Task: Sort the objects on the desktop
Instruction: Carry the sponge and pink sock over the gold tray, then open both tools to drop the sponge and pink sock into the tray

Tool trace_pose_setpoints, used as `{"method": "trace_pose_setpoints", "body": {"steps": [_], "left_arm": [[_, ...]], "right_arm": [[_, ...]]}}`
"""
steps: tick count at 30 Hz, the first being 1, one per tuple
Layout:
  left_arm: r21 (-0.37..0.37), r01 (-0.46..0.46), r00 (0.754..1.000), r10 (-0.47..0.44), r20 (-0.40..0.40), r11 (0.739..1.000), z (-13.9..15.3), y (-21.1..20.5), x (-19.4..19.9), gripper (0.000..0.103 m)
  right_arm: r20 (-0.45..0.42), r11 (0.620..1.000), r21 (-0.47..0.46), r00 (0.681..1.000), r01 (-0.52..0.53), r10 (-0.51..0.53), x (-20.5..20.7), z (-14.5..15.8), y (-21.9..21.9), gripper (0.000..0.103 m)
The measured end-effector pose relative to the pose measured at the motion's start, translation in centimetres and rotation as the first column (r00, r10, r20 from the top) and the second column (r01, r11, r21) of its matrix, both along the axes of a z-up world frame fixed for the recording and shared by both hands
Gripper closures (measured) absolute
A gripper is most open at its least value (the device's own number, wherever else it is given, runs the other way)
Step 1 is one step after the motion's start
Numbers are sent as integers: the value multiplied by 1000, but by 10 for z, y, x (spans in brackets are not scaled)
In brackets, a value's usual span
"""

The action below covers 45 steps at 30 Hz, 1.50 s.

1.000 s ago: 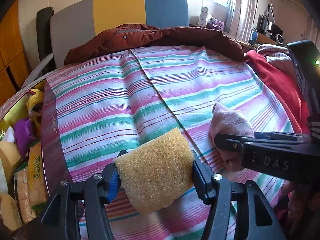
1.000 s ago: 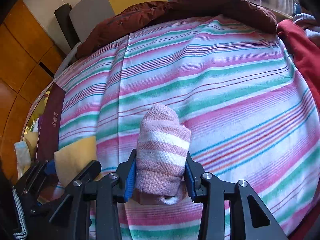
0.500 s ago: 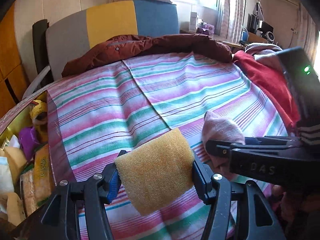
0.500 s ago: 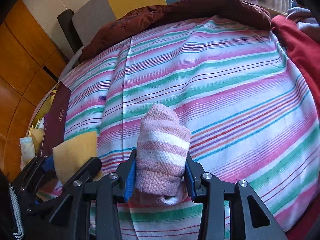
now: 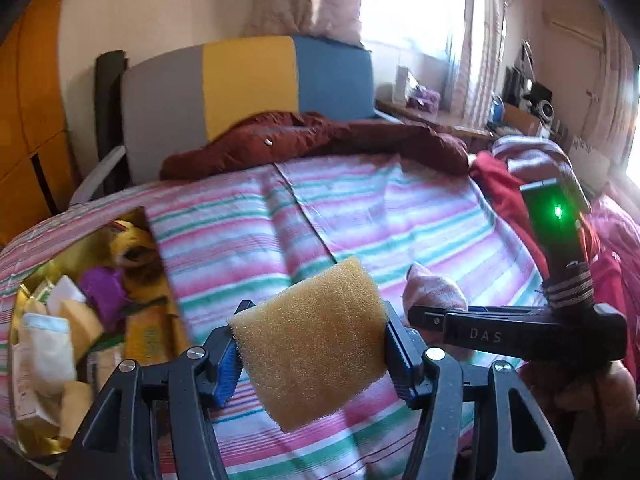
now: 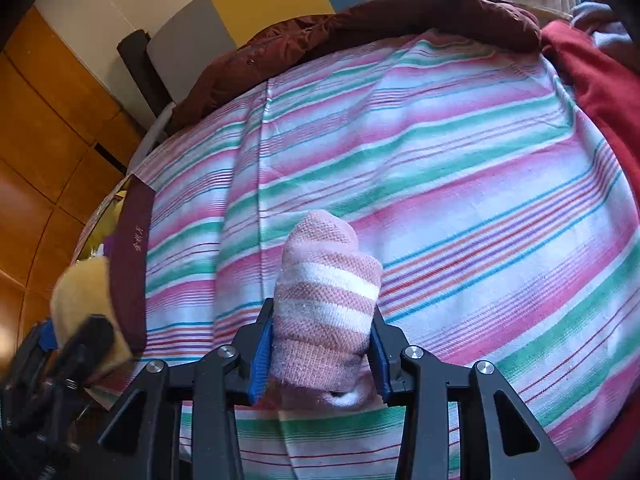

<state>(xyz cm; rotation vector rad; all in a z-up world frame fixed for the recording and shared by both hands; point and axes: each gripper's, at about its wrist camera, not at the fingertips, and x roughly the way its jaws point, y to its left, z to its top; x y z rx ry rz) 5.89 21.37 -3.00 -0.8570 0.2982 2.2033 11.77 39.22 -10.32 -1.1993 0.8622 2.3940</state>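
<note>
Above a striped bed (image 5: 400,216), each tool grips a soft item.
Left tool (image 5: 310,344) clamps a sponge (image 5: 310,344), right tool (image 6: 320,344) a sock (image 6: 326,304); either could slip free before reaching the box (image 5: 24,304) at left.

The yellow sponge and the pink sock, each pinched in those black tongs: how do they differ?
The sponge is a flat, plain yellow, porous slab; the sock is a rolled knit bundle, pink with white stripes. The sponge sits tilted in the left gripper; the sock stands upright in the right gripper. Both are soft and clamped from both sides above the striped bedsheet.
</note>
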Motion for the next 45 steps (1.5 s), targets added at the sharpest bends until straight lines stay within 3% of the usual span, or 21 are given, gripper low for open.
{"method": "trace_pose_setpoints", "body": {"steps": [8,17,26,32,34,36,37,40,45], "left_arm": [[57,-183,983,183,-6,982,26,-59,-36,42],[54,-391,919,393,-35,919,30,-128,-77,41],[15,-495,868,494,46,869,3,-164,-117,40],[29,-525,848,520,101,850,-6,-179,-136,36],[32,-528,846,522,108,849,-7,-181,-140,30],[28,-534,842,529,100,845,-7,-181,-141,21],[30,-534,842,528,106,845,-7,-182,-142,19],[26,-543,837,538,103,839,-6,-184,-142,19],[10,-564,825,564,34,825,7,-185,-133,19]], "right_arm": [[-60,992,37,991,-122,124,-45,34,-31,62],[-126,942,82,934,-326,334,-115,70,-97,61],[-126,888,95,880,-449,459,-176,83,-147,61],[-113,866,88,859,-492,499,-210,81,-165,58],[-110,862,84,855,-500,507,-221,79,-168,56],[-111,861,80,853,-503,509,-229,77,-171,40],[-112,861,80,854,-503,509,-231,76,-172,37],[-115,861,76,854,-502,508,-235,76,-173,33],[-117,867,71,859,-494,499,-227,72,-173,27]]}}
